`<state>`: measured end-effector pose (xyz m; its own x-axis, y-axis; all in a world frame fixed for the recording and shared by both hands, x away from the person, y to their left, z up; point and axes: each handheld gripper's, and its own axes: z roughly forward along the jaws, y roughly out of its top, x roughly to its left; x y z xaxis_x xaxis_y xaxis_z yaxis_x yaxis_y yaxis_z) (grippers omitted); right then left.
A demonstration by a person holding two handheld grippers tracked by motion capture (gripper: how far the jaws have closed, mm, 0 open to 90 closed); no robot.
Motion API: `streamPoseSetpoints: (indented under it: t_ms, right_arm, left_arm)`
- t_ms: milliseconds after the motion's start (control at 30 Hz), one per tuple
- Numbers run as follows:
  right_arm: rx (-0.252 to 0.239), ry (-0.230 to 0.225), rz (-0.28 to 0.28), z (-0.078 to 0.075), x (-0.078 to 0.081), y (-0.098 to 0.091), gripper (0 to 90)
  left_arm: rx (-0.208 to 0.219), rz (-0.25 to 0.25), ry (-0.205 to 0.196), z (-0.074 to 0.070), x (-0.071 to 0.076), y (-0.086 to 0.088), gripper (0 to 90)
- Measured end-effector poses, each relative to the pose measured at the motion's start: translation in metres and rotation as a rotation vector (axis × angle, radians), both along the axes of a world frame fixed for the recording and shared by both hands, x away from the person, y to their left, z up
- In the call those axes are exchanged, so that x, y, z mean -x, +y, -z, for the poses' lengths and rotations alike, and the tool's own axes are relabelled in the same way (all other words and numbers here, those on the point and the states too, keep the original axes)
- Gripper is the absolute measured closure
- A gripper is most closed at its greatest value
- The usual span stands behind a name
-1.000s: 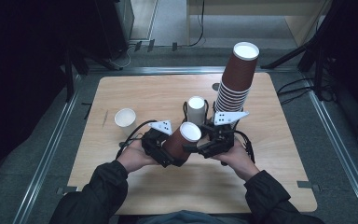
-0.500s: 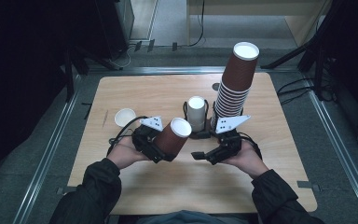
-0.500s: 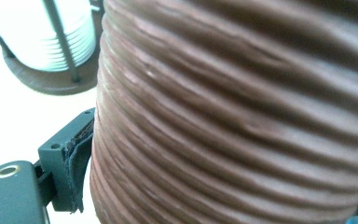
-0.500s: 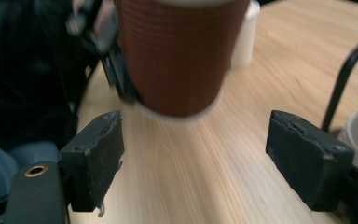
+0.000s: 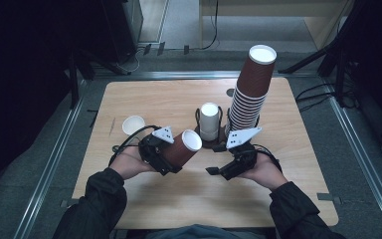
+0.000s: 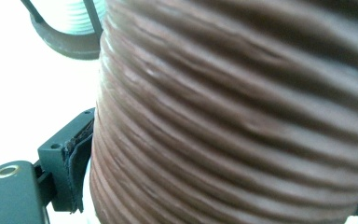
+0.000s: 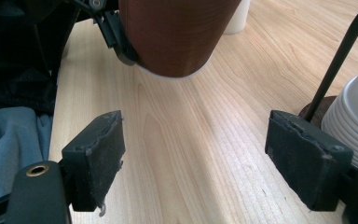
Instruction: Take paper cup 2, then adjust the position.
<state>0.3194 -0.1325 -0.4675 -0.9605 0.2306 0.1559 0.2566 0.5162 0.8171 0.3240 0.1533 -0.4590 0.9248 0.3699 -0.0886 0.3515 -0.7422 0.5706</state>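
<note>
Brown ribbed paper cup [image 5: 180, 147] is sitting clamped in the left tongs [image 5: 171, 155], just left of centre in the high view, tilted so that its white-rimmed mouth is pointing up and toward the right of the frame. In the left gripper view the cup's ridged brown wall [image 6: 242, 116] is crowding the frame from the right, with one black padded jaw pressing against it at the lower left, so these tongs are pinching the cup. The right tongs [image 5: 218, 168] are hovering right of centre in the high view, held in the person's right hand [image 5: 261, 169], apart from the cup with a gap of bare wood between them. In the right gripper view their two black pads [image 7: 95, 154] are standing spread wide over the wooden surface [image 7: 191, 140] with nothing between them, and the cup's base [image 7: 177, 32] is hanging at the top of the frame, lifted clear of the wood. Behind both hands in the high view, a small white cup [image 5: 209, 121] is standing in a dark holder near the middle, a tall leaning stack of brown cups [image 5: 251, 92] is rising just to its right, and a lone white cup [image 5: 133, 125] is resting upright at the left.
</note>
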Motion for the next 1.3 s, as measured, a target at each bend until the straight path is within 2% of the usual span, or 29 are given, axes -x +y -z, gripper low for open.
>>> streamPoseSetpoints:
  t_ms: [133, 233, 600, 867, 1000, 1167, 1300]
  right_arm:
    - [0.002, -0.008, 0.002, 0.001, -0.001, 0.0, 19.7]
    - [0.003, -0.011, 0.003, 0.001, -0.001, 0.0, 19.7]
    - [0.004, -0.007, -0.01, 0.001, 0.001, 0.002, 19.7]
    - [-0.005, -0.011, -0.026, -0.001, 0.003, 0.006, 17.0]
    - [-0.017, -0.007, -0.037, -0.004, 0.003, 0.012, 15.3]
    - [-0.001, -0.001, -0.055, -0.004, 0.006, 0.024, 15.1]
    - [0.025, -0.022, -0.075, -0.004, 0.008, 0.03, 21.1]
  left_arm:
    - [-0.048, 0.014, -0.003, 0.004, 0.001, -0.004, 8.0]
    - [-0.057, 0.016, 0.005, 0.007, 0.002, -0.007, 8.0]
    - [-0.157, 0.059, 0.021, 0.018, 0.003, -0.019, 8.0]
    - [-0.182, 0.094, 0.038, 0.023, 0.006, -0.03, 7.9]
    - [-0.173, 0.112, 0.056, 0.024, 0.007, -0.036, 7.9]
    - [-0.181, 0.142, 0.065, 0.027, 0.01, -0.044, 7.8]
    - [-0.18, 0.149, 0.067, 0.027, 0.011, -0.046, 7.7]
